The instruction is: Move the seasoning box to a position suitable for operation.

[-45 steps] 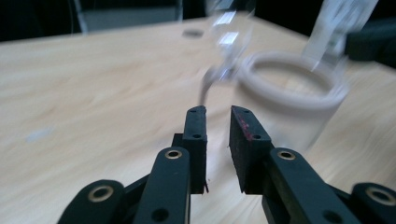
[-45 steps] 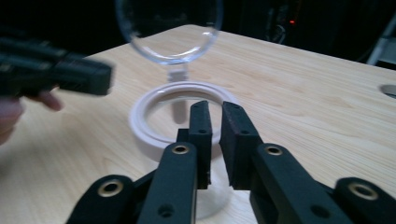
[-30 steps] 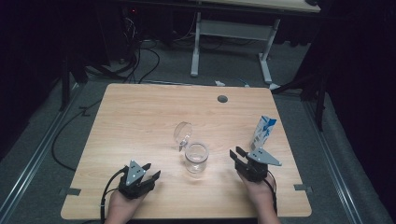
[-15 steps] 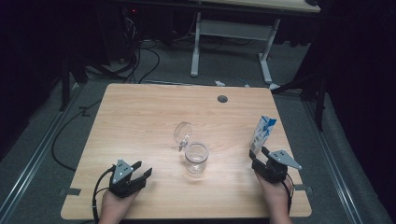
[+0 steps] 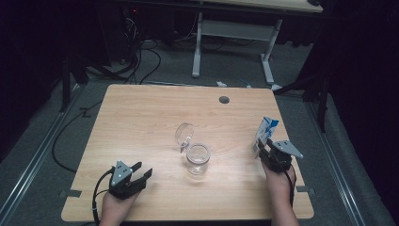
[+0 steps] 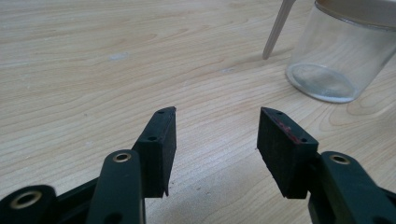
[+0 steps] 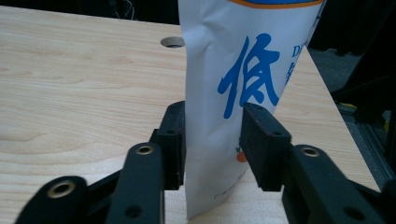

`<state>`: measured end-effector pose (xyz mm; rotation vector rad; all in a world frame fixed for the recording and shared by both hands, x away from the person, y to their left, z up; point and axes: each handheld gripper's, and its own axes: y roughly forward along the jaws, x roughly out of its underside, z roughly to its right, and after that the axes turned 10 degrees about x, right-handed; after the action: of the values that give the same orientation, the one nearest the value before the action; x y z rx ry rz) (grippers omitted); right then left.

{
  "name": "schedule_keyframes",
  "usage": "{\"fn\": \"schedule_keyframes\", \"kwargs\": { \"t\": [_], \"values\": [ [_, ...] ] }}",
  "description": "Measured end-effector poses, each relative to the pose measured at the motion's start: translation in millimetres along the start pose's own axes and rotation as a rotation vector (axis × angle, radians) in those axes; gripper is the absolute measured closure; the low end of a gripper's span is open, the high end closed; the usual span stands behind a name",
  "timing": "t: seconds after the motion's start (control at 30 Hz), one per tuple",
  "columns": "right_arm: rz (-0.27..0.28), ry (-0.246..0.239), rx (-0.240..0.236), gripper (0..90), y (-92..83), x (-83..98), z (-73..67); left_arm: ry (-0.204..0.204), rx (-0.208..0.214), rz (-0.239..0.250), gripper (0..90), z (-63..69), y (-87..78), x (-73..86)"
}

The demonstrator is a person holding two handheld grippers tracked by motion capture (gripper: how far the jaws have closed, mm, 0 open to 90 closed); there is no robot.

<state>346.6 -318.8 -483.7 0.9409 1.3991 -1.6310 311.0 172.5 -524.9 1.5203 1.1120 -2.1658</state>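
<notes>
The right gripper (image 7: 212,140) has just been closing and now clamps the upright white-and-blue printed pouch (image 7: 233,84) (near the table's right edge) — the left gripper (image 6: 215,140) stands apart, empty.

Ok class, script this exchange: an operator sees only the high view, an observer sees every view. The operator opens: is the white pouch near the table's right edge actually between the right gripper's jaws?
Observer: Yes. In the right gripper view the pouch stands upright between the jaws of the right gripper, which have just been closing. Both pads look pressed against its sides.
Operator: Any print on it?
Observer: A large blue character, with a small orange mark low down.
Operator: And the left gripper?
Observer: The left gripper is open with bare wood between its jaws. The glass jar stands ahead of it, apart.
</notes>
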Motion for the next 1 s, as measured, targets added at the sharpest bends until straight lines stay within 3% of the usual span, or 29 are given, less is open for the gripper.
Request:
{"fn": "schedule_keyframes", "kwargs": {
  "t": [0.07, 0.2, 0.33, 0.5, 0.53, 0.6, 0.73, 0.77, 1.0],
  "values": [
    [0.003, -0.005, -0.005, 69.0, -0.8, 0.5, 1.3, 0.002, 0.001, 0.0, 47.4, 0.3, 0.0, -0.1],
    [0.01, -0.031, 0.008, 83.9, -5.8, 4.0, 7.5, 0.008, 0.011, -0.006, 47.4, 2.1, 1.7, 0.0],
    [0.009, -0.028, 0.0, 88.2, -9.4, 6.9, 17.5, 0.01, 0.008, -0.007, 47.4, 2.5, 2.3, -0.1],
    [0.017, -0.009, -0.014, 87.2, -11.6, 10.8, 29.5, 0.008, 0.014, -0.011, 47.4, 2.3, 2.9, 0.2],
    [0.023, 0.014, -0.036, 75.7, -9.9, 12.4, 32.1, 0.008, 0.012, -0.011, 47.4, 2.3, 3.1, 0.2],
    [0.023, 0.024, -0.057, 64.0, -6.1, 13.1, 32.5, 0.007, 0.012, -0.01, 47.4, 2.3, 3.1, 0.2],
    [0.023, 0.033, -0.081, 62.8, 1.2, 14.1, 33.0, 0.006, 0.009, -0.013, 47.3, 2.1, 3.2, 0.9],
    [0.053, 0.037, -0.092, 58.9, 3.8, 14.6, 33.9, 0.005, 0.01, -0.013, 47.3, 1.7, 3.1, 1.0],
    [0.093, 0.021, -0.088, 73.4, 3.1, 13.1, 33.7, 0.004, 0.008, -0.011, 47.2, 1.3, 2.1, 0.7]
  ]
}}
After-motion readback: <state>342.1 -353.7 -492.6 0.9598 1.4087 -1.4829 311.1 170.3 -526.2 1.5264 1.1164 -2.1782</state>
